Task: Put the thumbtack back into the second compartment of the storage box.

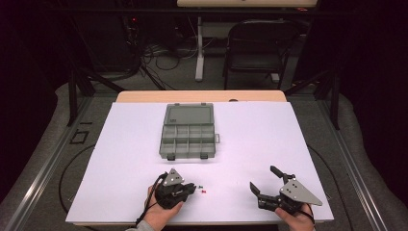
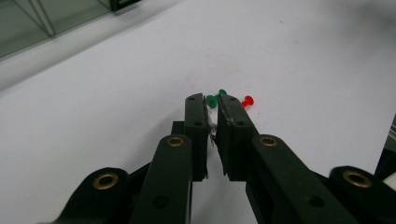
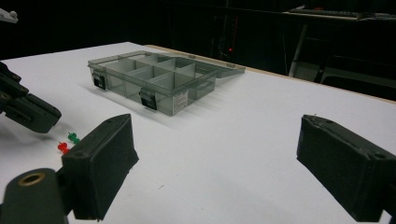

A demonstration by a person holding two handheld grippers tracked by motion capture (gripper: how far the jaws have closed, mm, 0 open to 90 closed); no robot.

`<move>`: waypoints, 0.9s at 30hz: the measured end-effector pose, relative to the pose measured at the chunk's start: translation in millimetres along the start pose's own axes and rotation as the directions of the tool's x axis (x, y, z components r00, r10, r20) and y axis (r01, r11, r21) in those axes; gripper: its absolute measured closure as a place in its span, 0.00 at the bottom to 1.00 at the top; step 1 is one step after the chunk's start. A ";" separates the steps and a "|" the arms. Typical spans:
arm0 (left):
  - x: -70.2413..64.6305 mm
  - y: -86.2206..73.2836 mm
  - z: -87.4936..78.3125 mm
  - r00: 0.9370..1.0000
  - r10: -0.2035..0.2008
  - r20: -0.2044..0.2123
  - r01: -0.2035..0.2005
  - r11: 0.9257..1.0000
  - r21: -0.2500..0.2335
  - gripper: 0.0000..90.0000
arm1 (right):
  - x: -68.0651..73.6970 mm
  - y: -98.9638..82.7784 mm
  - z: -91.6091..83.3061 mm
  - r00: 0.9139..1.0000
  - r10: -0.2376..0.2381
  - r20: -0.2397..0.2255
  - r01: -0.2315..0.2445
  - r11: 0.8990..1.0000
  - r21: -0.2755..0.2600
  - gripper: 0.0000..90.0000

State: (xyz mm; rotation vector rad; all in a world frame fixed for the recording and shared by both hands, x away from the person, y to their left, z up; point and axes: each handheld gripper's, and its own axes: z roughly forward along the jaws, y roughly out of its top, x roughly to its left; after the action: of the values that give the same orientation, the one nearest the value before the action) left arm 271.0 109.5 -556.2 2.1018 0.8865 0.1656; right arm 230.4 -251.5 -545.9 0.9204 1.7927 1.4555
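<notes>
Nearest the person, the left gripper (image 2: 211, 103) sits low on the white table (image 1: 298, 144) with its jaws drawn almost together around a small pale object, apparently a white pushpin (too small and hidden to be certain). A green pushpin (image 2: 213, 98) lies just at the jaw tips, and a red pushpin (image 2: 247, 100) just beside them on the far side.

The step in hand looks like picking one pin from this little cluster. To do it well, the jaws should close on a single pin's plastic head, not the metal point, and stay square to the table so the pin does not squirt sideways; the neighbours are close enough to be dragged along, so a straight lift is safer than a sweep.

The red pin lies on its side, its long axis running roughly away from the left gripper, head farthest. The green pin's direction I cannot tell.

The right gripper (image 1: 262, 179) rests near the front edge, jaws spread wide and holding nothing.

Farther back, mid-table, stands the compartment organizer box (image 1: 188, 138), its lid open flat behind it and its visible cells apparently empty.
</notes>
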 end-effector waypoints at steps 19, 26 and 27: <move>27.0 2.8 -29.3 0.994 -0.093 -0.060 0.086 0.989 -0.118 0.92 | -0.6 -0.1 -0.3 1.000 0.003 0.001 -0.003 1.000 0.002 0.12; 35.3 3.0 -37.3 0.989 -0.124 -0.086 0.111 0.983 -0.148 0.92 | -0.9 -0.2 -0.3 1.000 0.002 0.001 -0.002 1.000 0.003 0.12; 37.8 3.6 -40.1 0.987 -0.132 -0.091 0.117 0.981 -0.156 0.92 | -0.8 -0.2 -0.3 1.000 0.002 0.001 -0.002 1.000 0.002 0.12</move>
State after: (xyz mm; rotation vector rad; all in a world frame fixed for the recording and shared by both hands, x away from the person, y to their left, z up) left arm 284.8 158.3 -534.5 1.9060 1.0312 0.2670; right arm 230.5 -252.4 -546.0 0.9243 1.7936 1.4542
